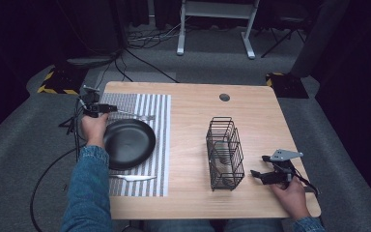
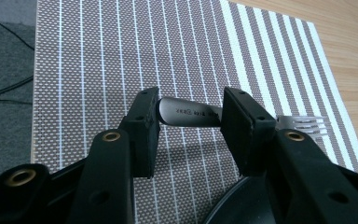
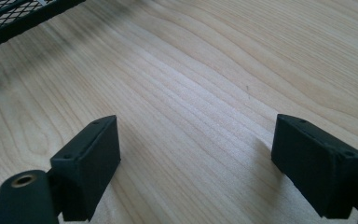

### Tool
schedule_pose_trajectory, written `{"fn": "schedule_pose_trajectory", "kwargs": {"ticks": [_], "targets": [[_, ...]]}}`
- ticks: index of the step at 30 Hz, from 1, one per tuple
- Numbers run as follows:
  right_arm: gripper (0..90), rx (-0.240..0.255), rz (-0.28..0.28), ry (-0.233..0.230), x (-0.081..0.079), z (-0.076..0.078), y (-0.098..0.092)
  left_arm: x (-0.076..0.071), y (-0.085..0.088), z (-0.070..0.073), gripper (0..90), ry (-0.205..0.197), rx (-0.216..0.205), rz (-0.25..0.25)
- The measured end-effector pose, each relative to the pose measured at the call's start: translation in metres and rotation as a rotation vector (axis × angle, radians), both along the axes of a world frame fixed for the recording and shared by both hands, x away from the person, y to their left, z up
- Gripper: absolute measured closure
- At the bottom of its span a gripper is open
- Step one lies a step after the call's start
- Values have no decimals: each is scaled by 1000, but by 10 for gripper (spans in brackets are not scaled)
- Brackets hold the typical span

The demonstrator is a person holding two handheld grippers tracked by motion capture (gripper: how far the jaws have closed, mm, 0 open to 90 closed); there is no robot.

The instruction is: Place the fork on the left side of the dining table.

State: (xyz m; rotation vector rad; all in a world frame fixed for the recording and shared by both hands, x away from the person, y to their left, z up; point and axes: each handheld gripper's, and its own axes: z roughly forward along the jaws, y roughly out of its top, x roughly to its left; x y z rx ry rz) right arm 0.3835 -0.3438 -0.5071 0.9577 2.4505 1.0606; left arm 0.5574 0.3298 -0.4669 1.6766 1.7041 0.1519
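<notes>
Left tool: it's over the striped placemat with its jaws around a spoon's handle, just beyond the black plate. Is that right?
Not quite: it is a fork, not a spoon. The left gripper view shows tines past the right jaw, with the handle lying between the jaws of the left tool. The rest holds: it is over the striped placemat, just beyond the black plate.

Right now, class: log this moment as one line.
left gripper: jaws around fork handle on striped mat | right gripper: open over table | plate, basket untouched
</notes>
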Motion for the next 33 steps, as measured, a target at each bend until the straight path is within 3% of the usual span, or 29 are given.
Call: {"fn": "schedule_pose_trajectory", "kwargs": {"ticks": [6, 13, 20, 26, 33], "targets": [[156, 1, -1, -1, 0, 0, 0, 5, 0, -2, 561, -8, -3, 10], [156, 0, 0, 0, 0, 0, 0, 3, 3, -8, 557, 27, 6, 21], [156, 1, -1, -1, 0, 0, 0, 2, 3, -9, 530, 9, 5, 22], [156, 1, -1, -1, 0, 0, 0, 1, 4, -9, 530, 30, 22, 38], [156, 1, -1, -1, 0, 0, 0, -2, 4, -6, 541, 22, 16, 32]]}}
